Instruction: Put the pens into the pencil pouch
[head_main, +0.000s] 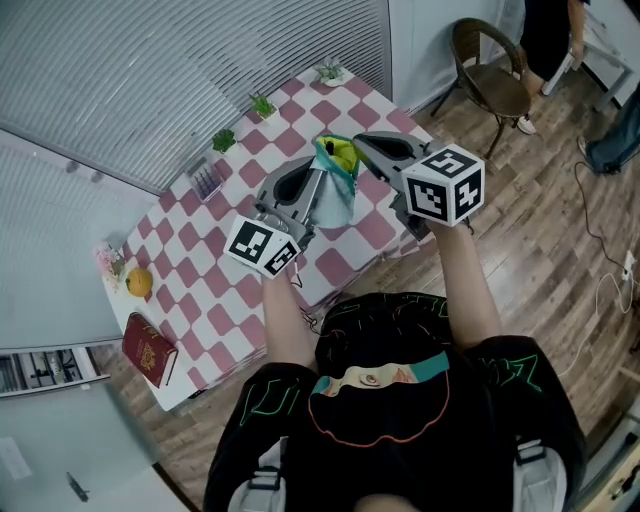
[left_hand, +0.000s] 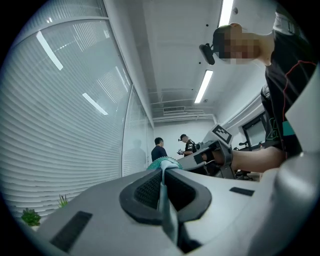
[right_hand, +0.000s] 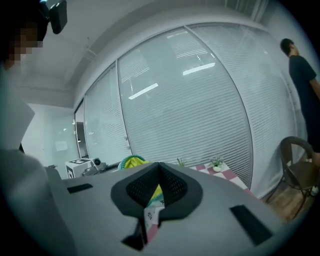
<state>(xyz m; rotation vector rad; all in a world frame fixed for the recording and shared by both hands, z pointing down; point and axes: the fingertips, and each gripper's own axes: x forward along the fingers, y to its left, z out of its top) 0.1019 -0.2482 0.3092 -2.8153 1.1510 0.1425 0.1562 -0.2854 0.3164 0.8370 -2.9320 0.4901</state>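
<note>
The left gripper (head_main: 316, 190) clenches the soft teal fabric pouch (head_main: 338, 200) at 9 o'clock; the right gripper (head_main: 358, 148) pinches its 1 o'clock rim.

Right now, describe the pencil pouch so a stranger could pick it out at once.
Find the pink-and-white checked table by the blinds. Above its near edge, the left gripper and right gripper pinch a teal pencil pouch between them. It alone is held in grippers, showing yellow at its top.
</note>
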